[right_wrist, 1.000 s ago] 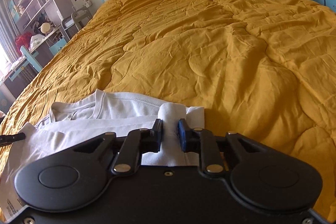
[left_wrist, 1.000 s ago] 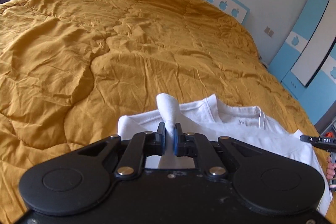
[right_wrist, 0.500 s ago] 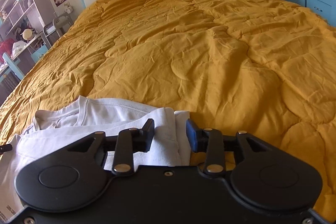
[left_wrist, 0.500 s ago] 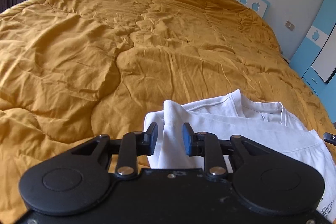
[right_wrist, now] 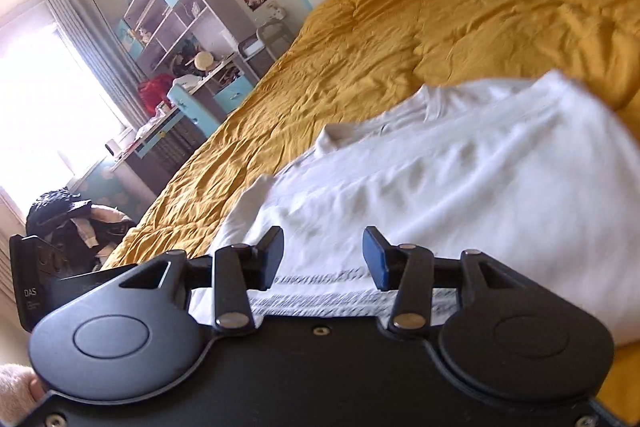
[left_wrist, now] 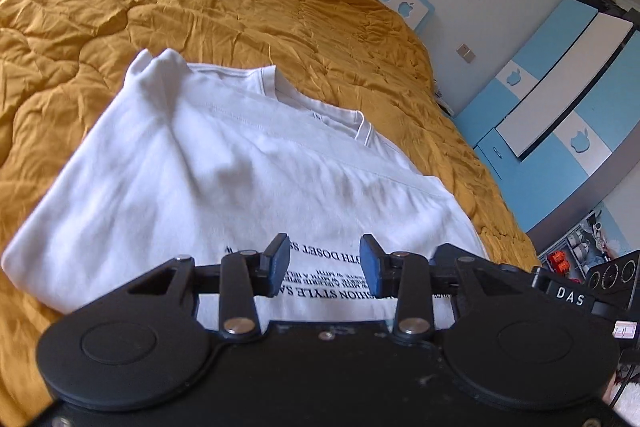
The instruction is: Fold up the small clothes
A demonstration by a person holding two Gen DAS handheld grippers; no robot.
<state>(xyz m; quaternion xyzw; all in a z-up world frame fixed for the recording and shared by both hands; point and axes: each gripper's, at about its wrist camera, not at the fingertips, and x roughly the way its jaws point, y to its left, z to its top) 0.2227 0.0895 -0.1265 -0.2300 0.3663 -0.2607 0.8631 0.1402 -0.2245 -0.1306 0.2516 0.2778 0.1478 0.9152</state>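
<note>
white T-shirt [left_wrist: 224, 163] lying folded on the mustard quilt [left_wrist: 120, 7] of the bed | left hand-held gripper [left_wrist: 324, 263] jaws just opening, standing apart, gripping nothing, shirt print below | right hand-held gripper [right_wrist: 323, 253] likewise parting, empty over the shirt

Each hand-held gripper is matte black plastic: the left hand-held gripper [left_wrist: 324, 263] and the right hand-held gripper [right_wrist: 323, 257] share one build. A broad flat body carries two round lobes with raised oval discs. Two slim link arms pivot on silver rivets and end in fingers [left_wrist: 275, 264] faced with blue pads. Small screws dot the body's middle and lower corners. White "DAS" lettering marks the other unit's side, seen at each view's edge
</note>
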